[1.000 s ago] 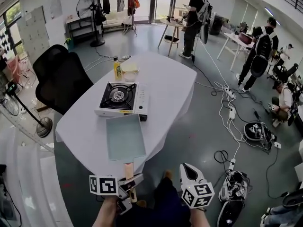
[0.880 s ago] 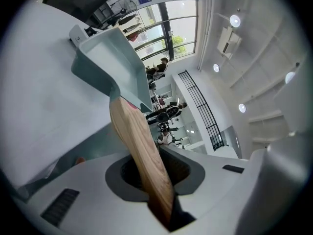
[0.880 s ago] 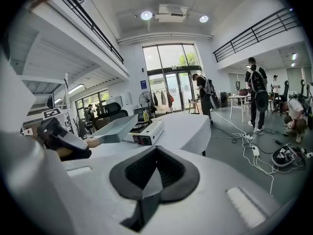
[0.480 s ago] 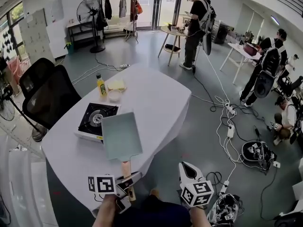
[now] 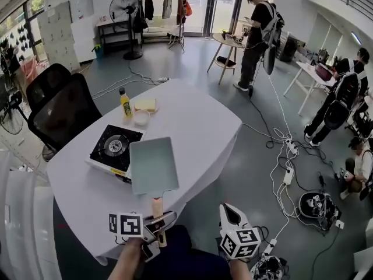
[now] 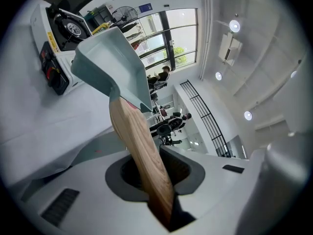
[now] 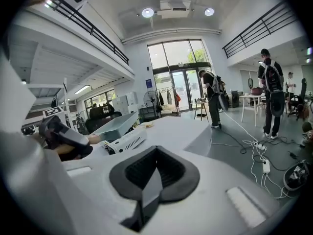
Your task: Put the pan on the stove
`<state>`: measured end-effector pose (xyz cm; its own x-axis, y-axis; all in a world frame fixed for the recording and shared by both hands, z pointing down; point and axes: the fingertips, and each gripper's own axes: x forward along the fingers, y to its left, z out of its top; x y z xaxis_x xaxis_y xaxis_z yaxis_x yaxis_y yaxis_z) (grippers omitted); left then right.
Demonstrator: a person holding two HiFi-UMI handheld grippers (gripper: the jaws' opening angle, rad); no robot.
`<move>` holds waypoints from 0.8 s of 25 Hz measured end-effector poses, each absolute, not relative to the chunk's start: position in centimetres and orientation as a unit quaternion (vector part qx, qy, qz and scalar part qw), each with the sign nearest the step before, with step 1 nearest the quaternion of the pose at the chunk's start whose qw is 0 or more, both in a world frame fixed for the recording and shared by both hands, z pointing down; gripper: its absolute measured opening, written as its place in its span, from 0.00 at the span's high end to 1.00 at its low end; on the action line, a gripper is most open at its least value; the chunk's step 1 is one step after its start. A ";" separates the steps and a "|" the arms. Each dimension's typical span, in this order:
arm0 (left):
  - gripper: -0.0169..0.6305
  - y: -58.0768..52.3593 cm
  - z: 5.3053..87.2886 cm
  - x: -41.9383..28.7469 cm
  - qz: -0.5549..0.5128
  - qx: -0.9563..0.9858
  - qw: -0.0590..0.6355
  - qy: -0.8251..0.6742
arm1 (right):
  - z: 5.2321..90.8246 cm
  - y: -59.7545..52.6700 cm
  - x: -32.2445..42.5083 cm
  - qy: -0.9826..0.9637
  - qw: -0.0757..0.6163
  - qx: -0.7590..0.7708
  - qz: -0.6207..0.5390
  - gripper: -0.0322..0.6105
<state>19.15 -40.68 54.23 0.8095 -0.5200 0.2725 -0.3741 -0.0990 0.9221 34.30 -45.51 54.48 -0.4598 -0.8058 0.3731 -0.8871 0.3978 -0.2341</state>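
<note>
A white surface fills the middle of the head view, with a black chair at its far left side. A stove sits on it. The pale green pan is held up off the surface, just right of the stove, one corner overlapping the stove's near edge. The left gripper has its fingers clamped on the pan's wooden handle. The right gripper has its fingers pressed together, holding nothing. A yellow bottle and a small bowl stand behind the stove.

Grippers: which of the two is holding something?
The left gripper: its jaws are clamped on the wooden handle of the pan. The right gripper has its jaws together with nothing between them.
</note>
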 end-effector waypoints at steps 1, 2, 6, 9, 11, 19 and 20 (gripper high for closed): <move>0.86 -41.2 54.5 19.0 -0.058 0.736 0.601 -0.307 | 54.7 -45.8 34.2 -0.830 0.097 0.508 0.209 0.95; 0.85 -41.7 54.7 18.8 -0.058 0.733 0.603 -0.311 | 54.8 -46.1 34.1 -0.830 0.094 0.506 0.214 0.95; 0.85 -44.3 54.8 18.4 -0.080 0.721 0.607 -0.326 | 55.4 -47.5 34.1 -0.838 0.100 0.489 0.219 0.95; 0.85 -46.6 54.9 17.9 -0.085 0.716 0.602 -0.343 | 56.0 -49.6 34.2 -0.841 0.106 0.482 0.220 0.95; 0.85 -48.4 54.9 17.6 -0.089 0.715 0.599 -0.349 | 56.3 -51.6 34.1 -0.843 0.109 0.477 0.223 0.95; 0.85 -55.9 55.0 15.1 -0.128 0.685 0.595 -0.402 | 55.6 -62.6 30.2 -0.882 0.134 0.402 0.206 0.95; 0.85 -56.8 55.0 14.7 -0.137 0.679 0.594 -0.410 | 55.6 -64.0 29.5 -0.888 0.139 0.389 0.202 0.95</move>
